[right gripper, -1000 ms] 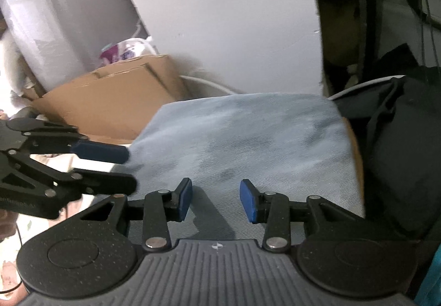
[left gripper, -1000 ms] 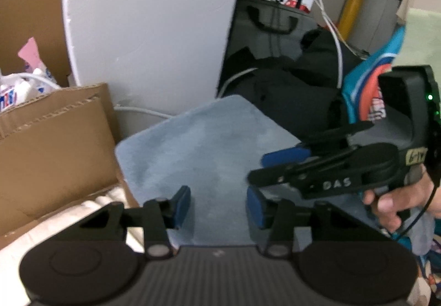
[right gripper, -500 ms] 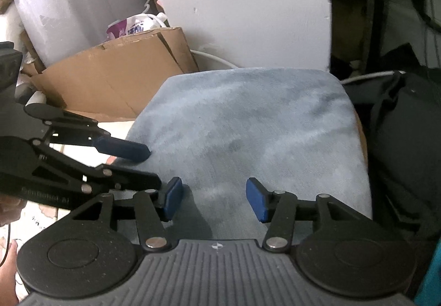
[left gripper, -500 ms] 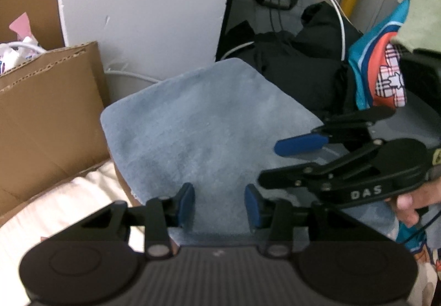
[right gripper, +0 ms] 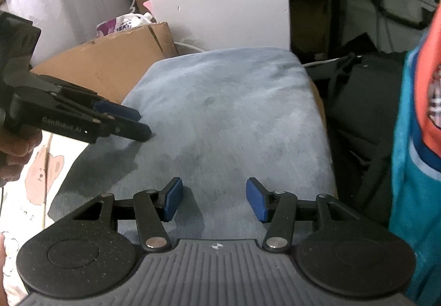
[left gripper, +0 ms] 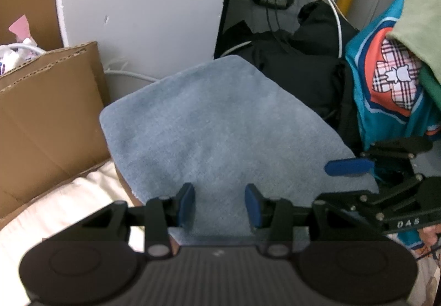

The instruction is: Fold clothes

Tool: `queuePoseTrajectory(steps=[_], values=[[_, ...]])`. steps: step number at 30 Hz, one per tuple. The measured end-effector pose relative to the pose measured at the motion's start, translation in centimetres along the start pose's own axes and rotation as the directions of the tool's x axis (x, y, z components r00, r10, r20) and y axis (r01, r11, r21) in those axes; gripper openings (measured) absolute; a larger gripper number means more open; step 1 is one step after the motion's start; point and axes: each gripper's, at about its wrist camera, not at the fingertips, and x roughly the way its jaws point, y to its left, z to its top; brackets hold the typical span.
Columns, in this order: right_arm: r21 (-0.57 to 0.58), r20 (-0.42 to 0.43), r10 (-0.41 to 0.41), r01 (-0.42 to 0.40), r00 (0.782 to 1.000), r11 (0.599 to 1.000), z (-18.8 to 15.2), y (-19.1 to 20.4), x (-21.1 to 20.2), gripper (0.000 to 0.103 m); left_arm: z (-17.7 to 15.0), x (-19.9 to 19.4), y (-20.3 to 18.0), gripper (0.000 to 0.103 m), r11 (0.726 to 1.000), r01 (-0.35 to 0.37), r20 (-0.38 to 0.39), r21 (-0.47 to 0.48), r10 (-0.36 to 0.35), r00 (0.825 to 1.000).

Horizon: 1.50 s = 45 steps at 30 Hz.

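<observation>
The folded blue cloth (left gripper: 220,124) is spread flat beneath both grippers, the left gripper (left gripper: 219,205) parted and empty over its near edge, the right gripper (right gripper: 214,199) just widened, nothing between its fingers.

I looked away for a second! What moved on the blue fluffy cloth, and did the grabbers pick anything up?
The right gripper slid sideways toward the cloth's right edge, away from the left gripper, and its jaws have just been opening, with nothing between them. Nothing was taken hold of or let go. The blue cloth stayed flat and folded, the left gripper stayed open over its near edge, and the cardboard box did not move.
</observation>
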Motion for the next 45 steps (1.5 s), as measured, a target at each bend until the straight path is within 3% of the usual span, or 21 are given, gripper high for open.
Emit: queuePoseTrajectory(steps=[11, 15, 20, 24, 27, 33, 34, 37, 40, 45], values=[[0.209, 0.091, -0.189, 0.167, 0.978, 0.964, -3.9, -1.9, -4.8, 0.056, -2.6, -2.6, -1.8, 0.044, 0.999, -0.021, -0.022, 0.027, 0.022, 1.000], [0.320, 0.100, -0.202, 0.161, 0.974, 0.934, -5.5, -2.9, -5.7, 0.056, -3.1, -3.3, -1.9, 0.044, 1.000, -0.017, -0.028, 0.018, 0.017, 0.999], [0.469, 0.111, -0.163, 0.093, 0.980, 0.878, -7.1, -4.6, -5.8, 0.056, -4.0, -3.9, -2.3, 0.045, 0.998, -0.013, -0.054, 0.058, 0.016, 0.998], [0.627, 0.141, -0.088, -0.020, 0.986, 0.779, -8.9, -6.2, -4.7, 0.056, -4.6, -4.4, -2.2, 0.047, 0.999, -0.006, -0.089, 0.038, 0.009, 0.996], [0.702, 0.165, -0.042, -0.087, 0.985, 0.707, -10.4, -6.7, -3.7, 0.056, -5.5, -4.6, -1.8, 0.047, 0.999, 0.044, -0.116, -0.030, -0.047, 0.992], [0.780, 0.256, 0.089, -0.261, 0.962, 0.569, -12.3, -7.0, -2.3, 0.055, -6.6, -5.3, -2.3, 0.047, 0.995, 0.082, -0.116, -0.062, -0.089, 0.989], [0.784, 0.266, 0.118, -0.287, 0.957, 0.550, -12.7, -6.9, -2.1, 0.049, -6.6, -5.4, -2.2, 0.047, 0.994, 0.084, -0.113, -0.073, -0.092, 0.989], [0.779, 0.269, 0.156, -0.310, 0.951, 0.545, -13.2, -6.3, -2.0, 0.029, -6.5, -5.7, -2.0, 0.047, 0.991, 0.085, -0.095, -0.101, -0.095, 0.991], [0.764, 0.277, 0.170, -0.324, 0.946, 0.558, -13.4, -6.0, -2.3, 0.024, -6.2, -6.0, -1.6, 0.047, 0.989, 0.085, -0.073, -0.125, -0.095, 0.993], [0.758, 0.261, 0.181, -0.318, 0.948, 0.569, -13.7, -5.6, -2.4, 0.025, -5.5, -6.6, -1.0, 0.047, 0.989, 0.066, -0.044, -0.134, -0.072, 0.996]])
